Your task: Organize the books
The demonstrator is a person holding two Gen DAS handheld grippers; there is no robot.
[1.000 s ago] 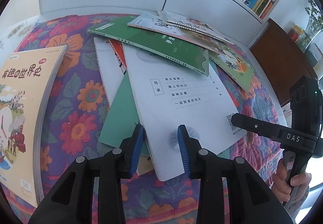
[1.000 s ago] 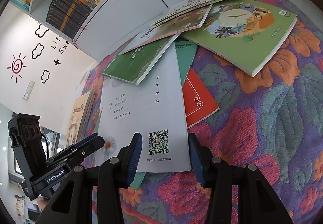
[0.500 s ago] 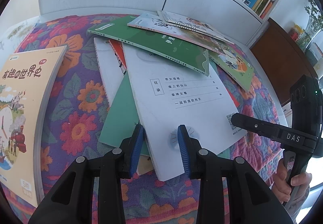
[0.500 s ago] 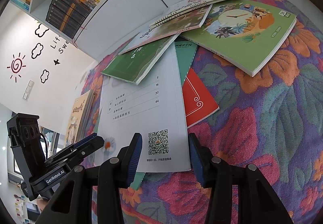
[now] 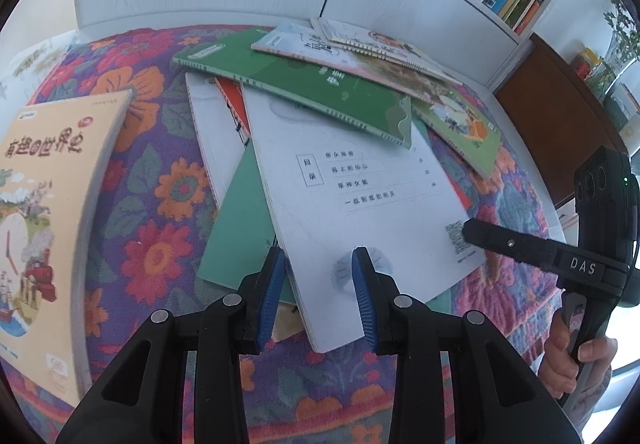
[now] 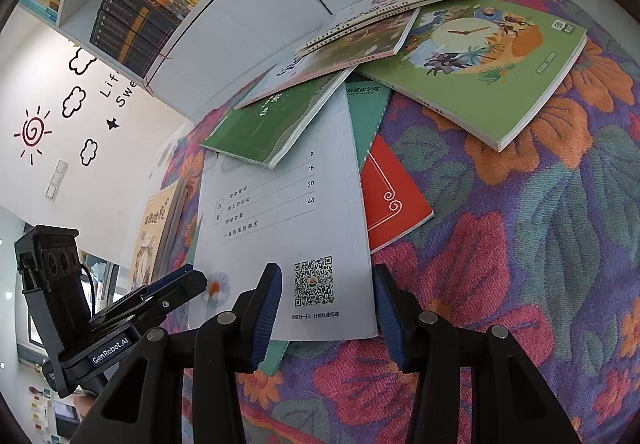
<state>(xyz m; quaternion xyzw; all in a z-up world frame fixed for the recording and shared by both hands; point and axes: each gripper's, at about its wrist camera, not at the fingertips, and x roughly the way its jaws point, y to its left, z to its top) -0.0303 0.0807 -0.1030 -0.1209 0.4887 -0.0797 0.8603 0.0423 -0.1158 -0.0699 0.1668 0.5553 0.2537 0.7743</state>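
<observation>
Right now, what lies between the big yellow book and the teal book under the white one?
Only flowered cloth separates the yellow book from the teal book; the left wrist view shows it.

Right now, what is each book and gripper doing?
white book, flat, closed, its far end under the dark green book.
dark green book, closed, resting on the pile.
red book, mostly buried.
yellow book, closed, lying apart.
left gripper, open over the white book.
right gripper, open over the white book.
</observation>
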